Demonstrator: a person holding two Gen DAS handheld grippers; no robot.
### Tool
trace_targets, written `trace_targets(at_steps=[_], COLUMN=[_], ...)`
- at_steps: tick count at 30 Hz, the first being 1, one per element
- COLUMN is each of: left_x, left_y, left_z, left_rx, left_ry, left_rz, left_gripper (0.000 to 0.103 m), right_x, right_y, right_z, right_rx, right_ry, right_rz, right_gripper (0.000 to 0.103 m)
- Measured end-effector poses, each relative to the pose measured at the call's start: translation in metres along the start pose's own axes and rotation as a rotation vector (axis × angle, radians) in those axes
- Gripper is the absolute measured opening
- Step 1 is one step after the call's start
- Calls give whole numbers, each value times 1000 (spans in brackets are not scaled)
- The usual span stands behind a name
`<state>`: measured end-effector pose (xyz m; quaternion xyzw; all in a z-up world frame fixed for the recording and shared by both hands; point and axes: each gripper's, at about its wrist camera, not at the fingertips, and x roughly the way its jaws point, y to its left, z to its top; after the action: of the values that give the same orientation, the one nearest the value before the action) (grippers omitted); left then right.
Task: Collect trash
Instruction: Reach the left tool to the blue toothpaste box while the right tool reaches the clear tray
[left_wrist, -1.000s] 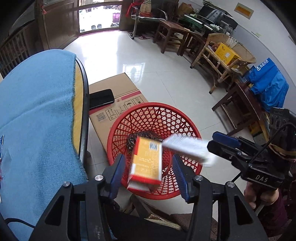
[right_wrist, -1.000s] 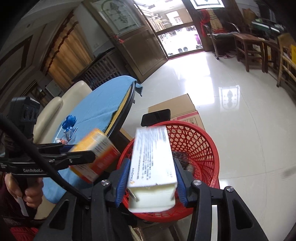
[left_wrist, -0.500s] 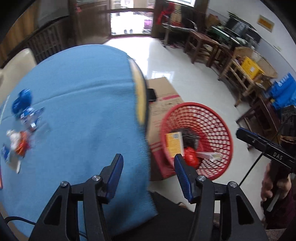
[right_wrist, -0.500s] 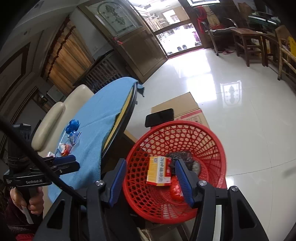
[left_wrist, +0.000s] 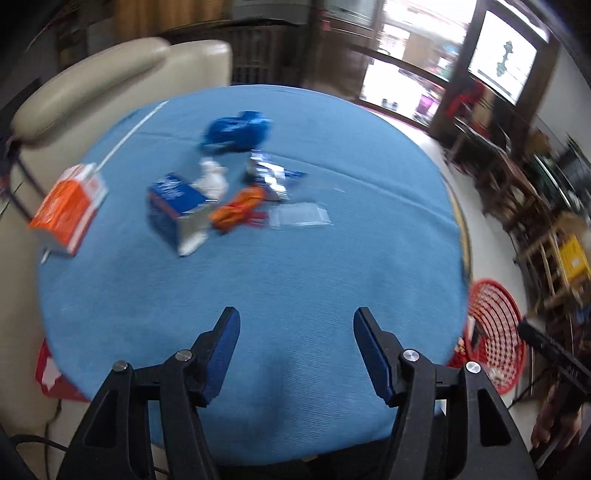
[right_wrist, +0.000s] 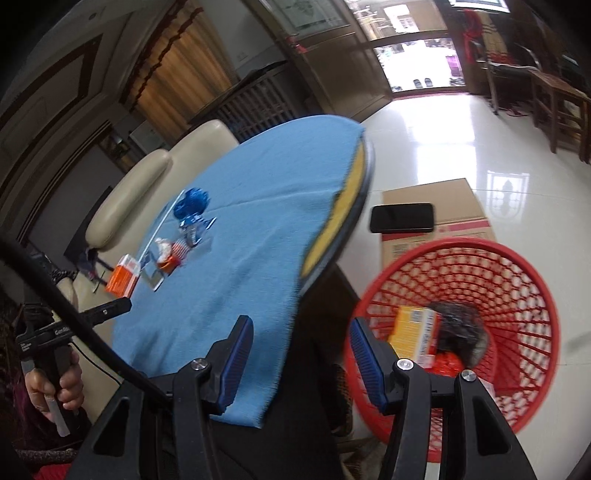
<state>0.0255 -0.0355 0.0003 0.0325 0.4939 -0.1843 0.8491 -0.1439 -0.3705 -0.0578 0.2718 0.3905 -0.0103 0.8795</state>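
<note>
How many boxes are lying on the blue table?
2. An orange box lies at the table's left edge, and a blue box lies beside the wrappers in the middle. The picture is blurry, so a smaller one could hide among the wrappers.

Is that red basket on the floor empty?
No. The red basket holds a yellow box, something dark and something red.

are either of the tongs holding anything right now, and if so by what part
Nothing is held. The left tongs are opening over the bare blue tablecloth, and the right tongs stand open and empty beside the red basket.
</note>
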Motion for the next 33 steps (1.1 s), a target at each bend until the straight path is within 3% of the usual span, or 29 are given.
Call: trace_targets(at_steps=[6,9,17,25,28,33], left_x=[6,18,84,125,124,108], left_y=[79,101,100,100,109,115], left_z=[42,64,116,110,101,90], left_rx=[-219,-289,-355,-362,-386,-341], left_ry=[-32,-34,76,139,114,79], left_rz=[75,88,66,109,51,2], left_gripper=[66,67,68,71,70,59], right_x=[27,34,38,53,65,92], right_y=[34,39,30,51,71,111], right_z=[-7,-14,-16,2,10,36], right_rx=[-42,-63,-36,-104,-150,-212], right_ry=[46,72,100,108,116,117], right_rz=[43,40,32,42,48,77], right_gripper=[58,58,58,58,58,58])
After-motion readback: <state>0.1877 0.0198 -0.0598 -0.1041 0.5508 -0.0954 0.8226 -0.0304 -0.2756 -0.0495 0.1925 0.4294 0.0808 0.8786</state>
